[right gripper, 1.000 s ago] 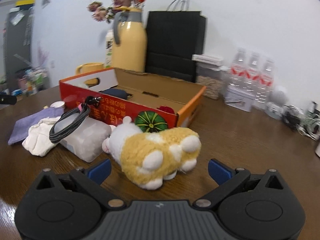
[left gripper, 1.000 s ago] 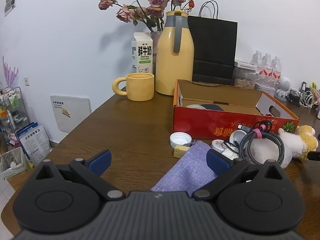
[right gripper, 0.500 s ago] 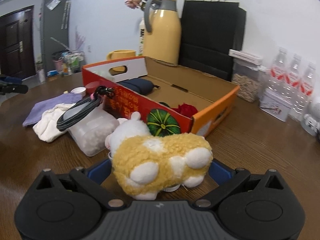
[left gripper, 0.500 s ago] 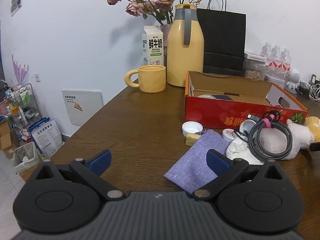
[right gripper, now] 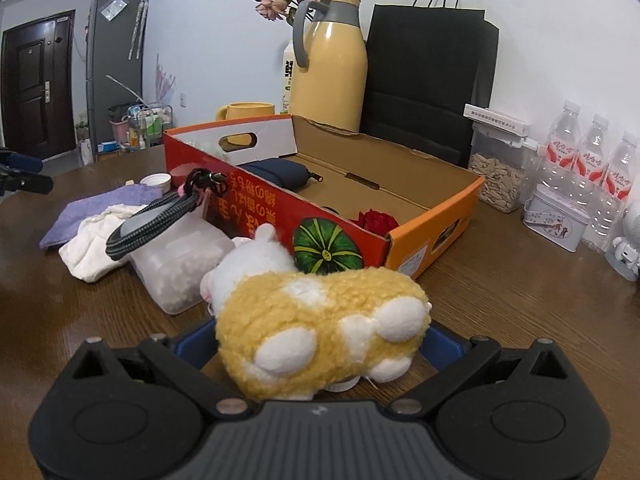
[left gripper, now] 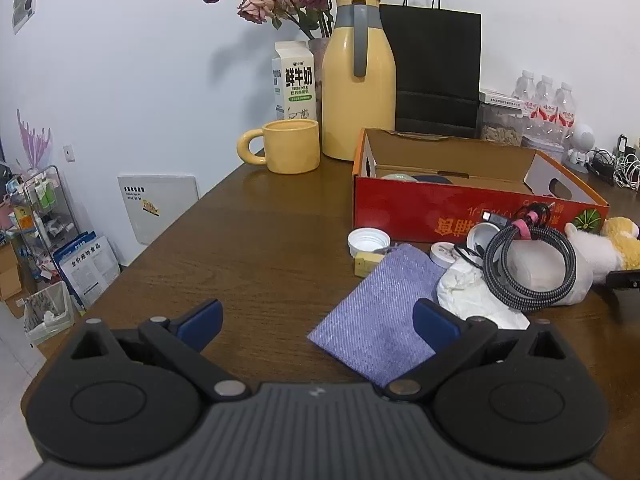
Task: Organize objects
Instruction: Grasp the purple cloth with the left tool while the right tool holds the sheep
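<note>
- the yellow-and-white plush toy (right gripper: 320, 324) lies low in the middle of the right wrist frame, on the wooden table (right gripper: 500, 280), its white head just beside the red cardboard box (right gripper: 280, 208).
- the right gripper (right gripper: 320, 338) has its blue pads on either side of the toy's body, jaws spread; whether they touch it, i cannot tell.
- left of the toy: a clear container (right gripper: 180, 256) under a coiled braided cable (right gripper: 156, 220), then a white cloth (right gripper: 96, 244) and a purple cloth (left gripper: 380, 316).
- the left gripper (left gripper: 316, 320) hovers at the lower centre of its frame, jaws wide apart and empty.
</note>
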